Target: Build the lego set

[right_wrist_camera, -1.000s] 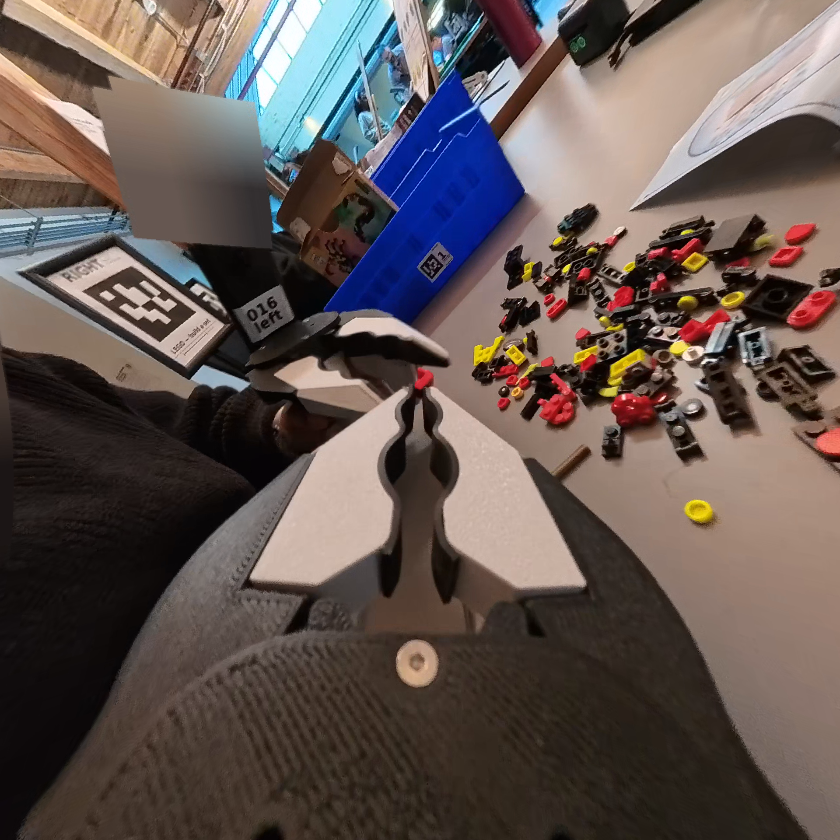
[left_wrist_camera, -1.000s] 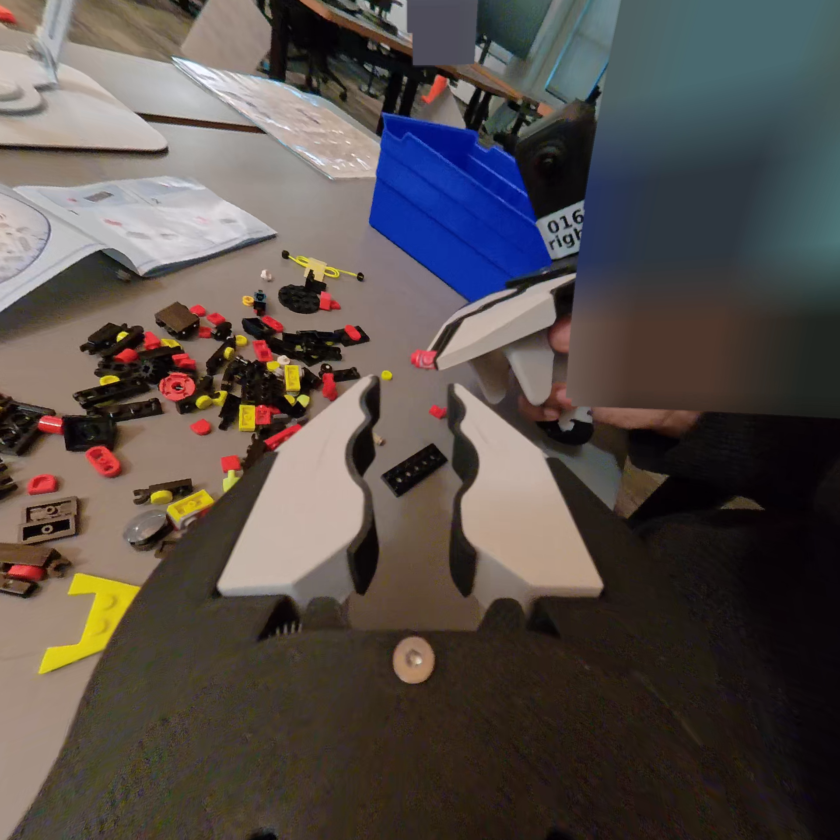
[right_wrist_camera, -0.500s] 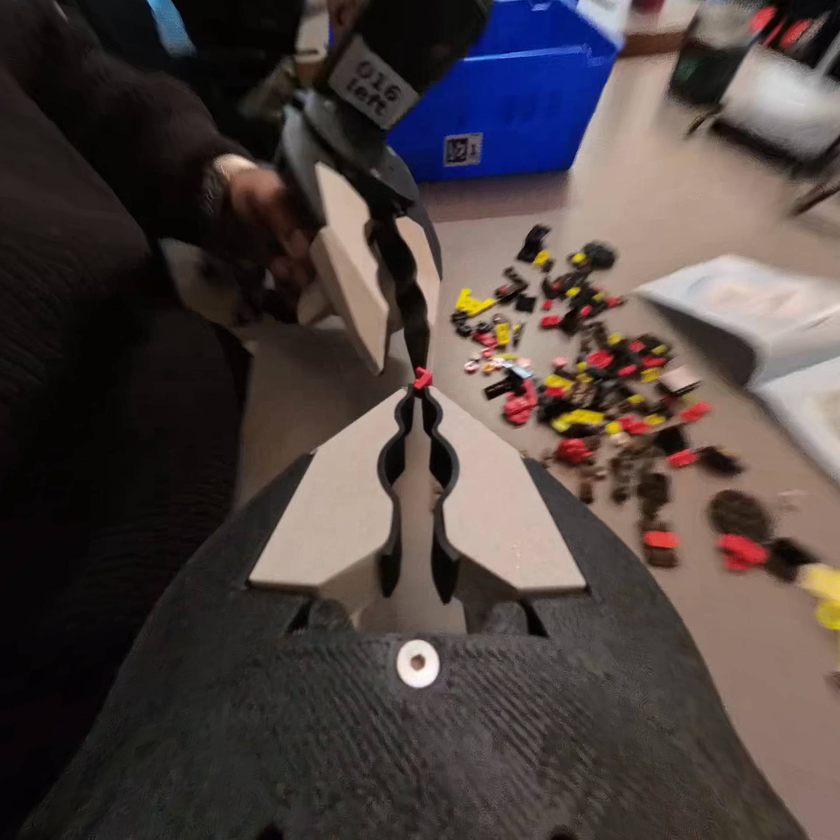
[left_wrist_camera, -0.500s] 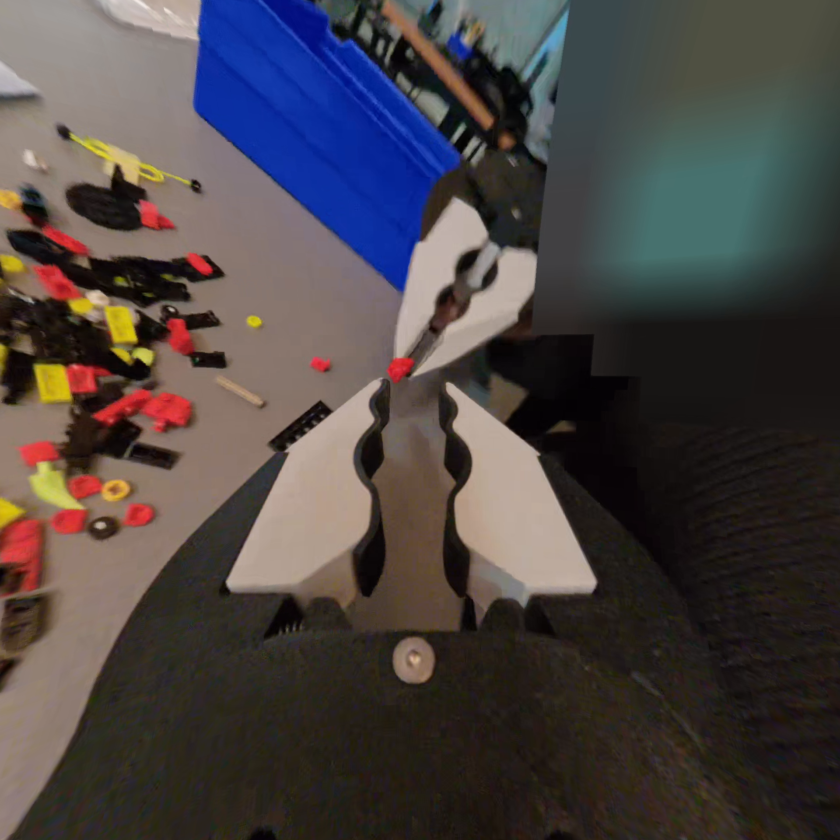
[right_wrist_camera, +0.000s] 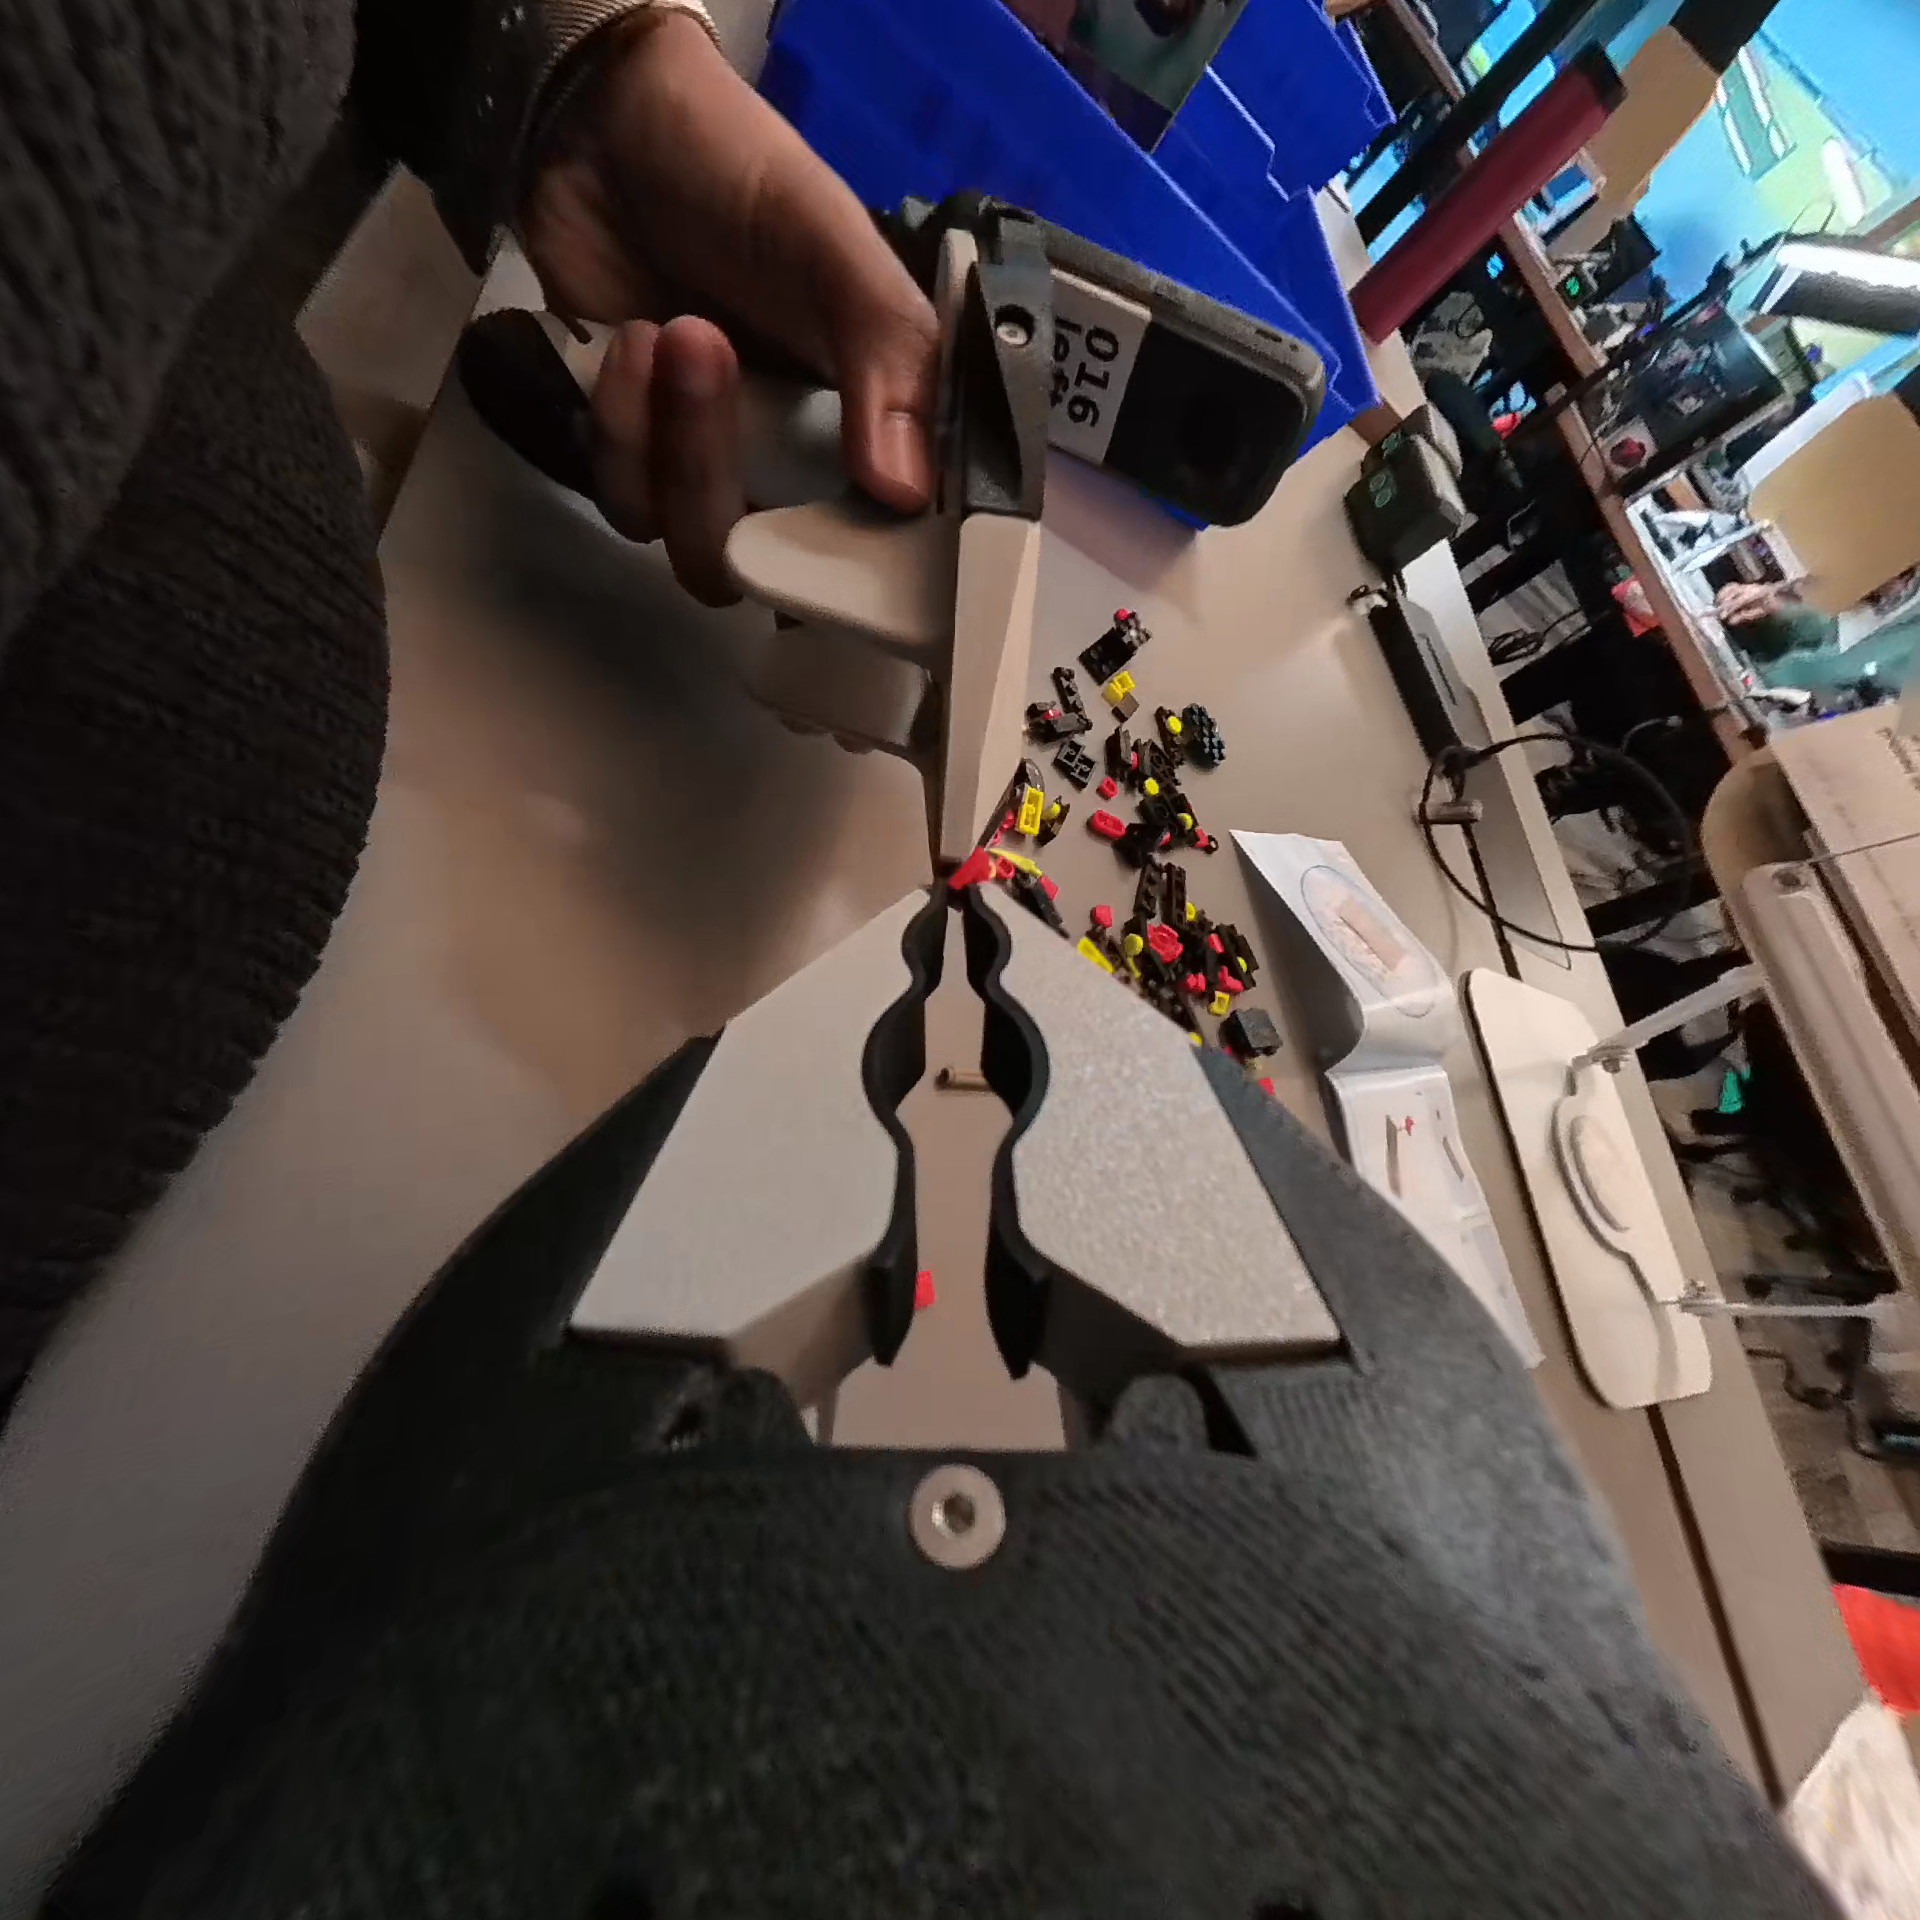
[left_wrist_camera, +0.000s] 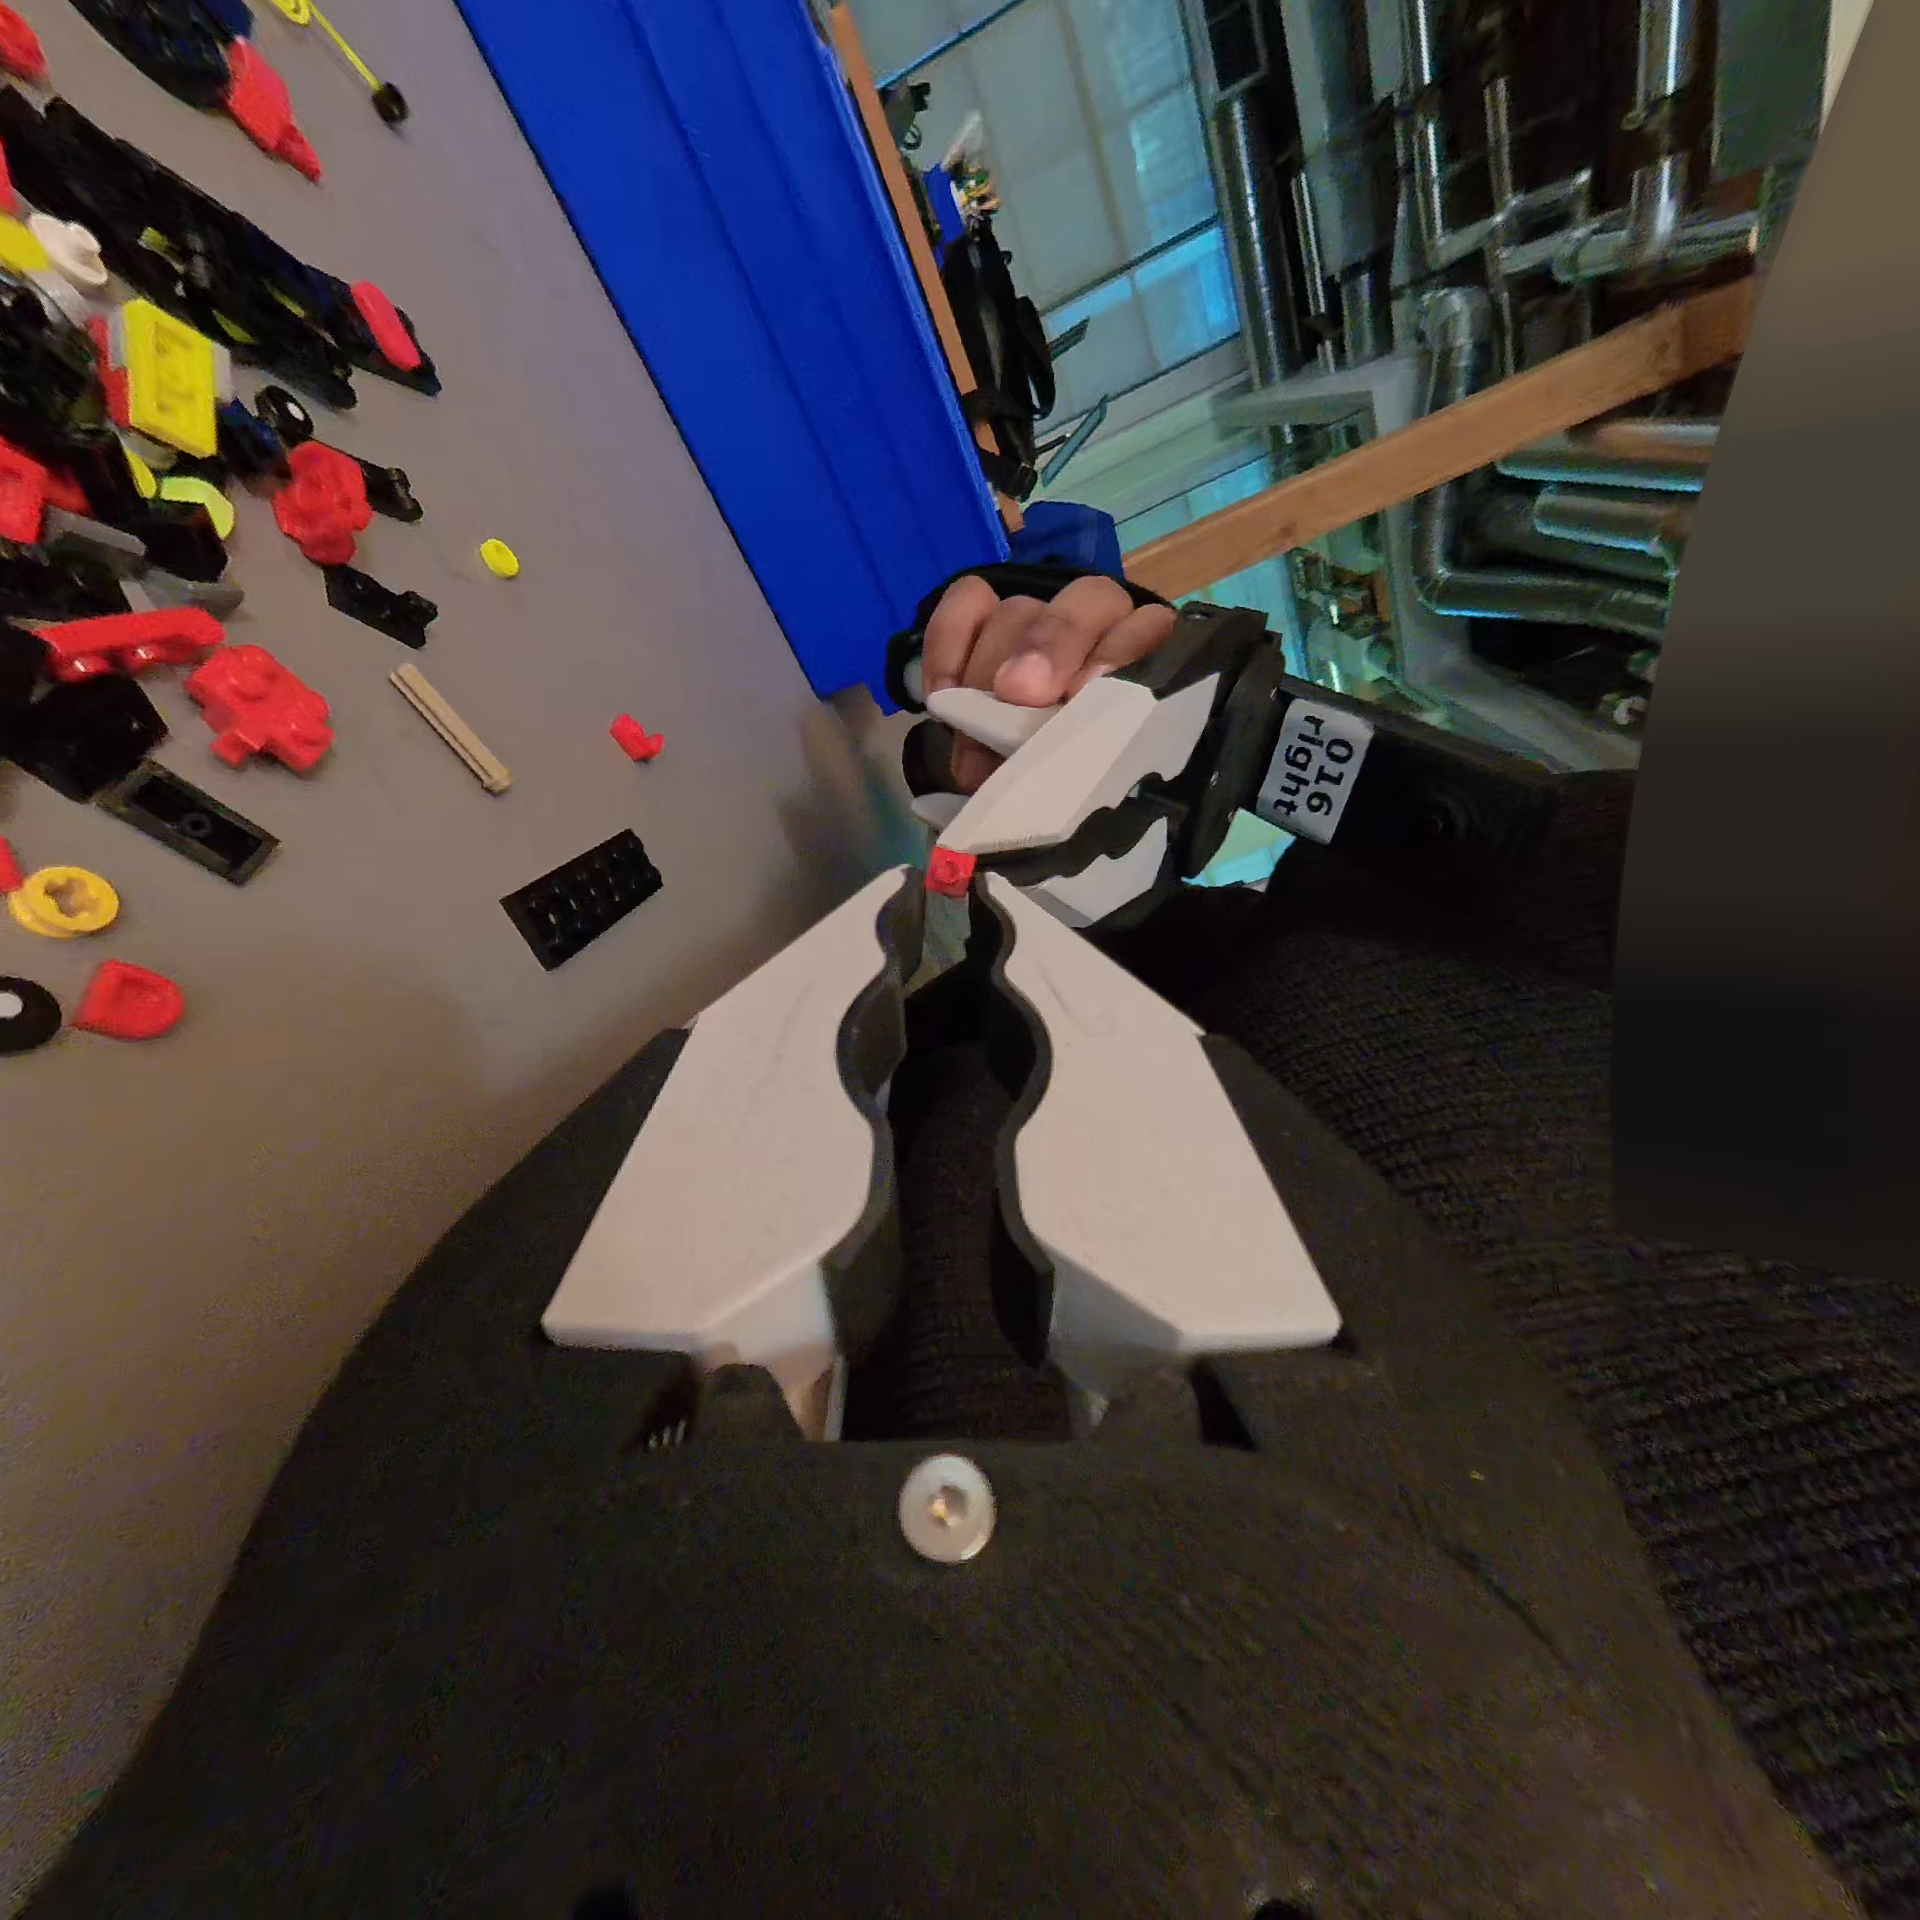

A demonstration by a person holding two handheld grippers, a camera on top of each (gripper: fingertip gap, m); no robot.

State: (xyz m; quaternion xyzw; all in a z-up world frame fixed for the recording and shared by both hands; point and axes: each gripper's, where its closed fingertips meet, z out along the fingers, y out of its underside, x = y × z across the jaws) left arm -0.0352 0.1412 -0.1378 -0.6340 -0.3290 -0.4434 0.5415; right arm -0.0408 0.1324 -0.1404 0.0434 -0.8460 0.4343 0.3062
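The build looks barely begun: near the blue plastic bin (left_wrist_camera: 748, 312), loose red, yellow and black lego pieces (left_wrist_camera: 156, 436) litter the grey counter (left_wrist_camera: 312, 1091). Away from that bin, the right gripper (right_wrist_camera: 956, 902) pinches a tiny red brick (left_wrist_camera: 948, 871); the left gripper (left_wrist_camera: 943, 906) has fingers slightly spread around it.

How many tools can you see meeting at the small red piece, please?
2: the left tool, its tips flanking the small red piece, and the right tool, pinching that piece from the upper right. No others appear hidden.

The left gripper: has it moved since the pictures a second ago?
Yes. The left gripper has swung right, off the loose pieces, past the blue bin to the red piece.
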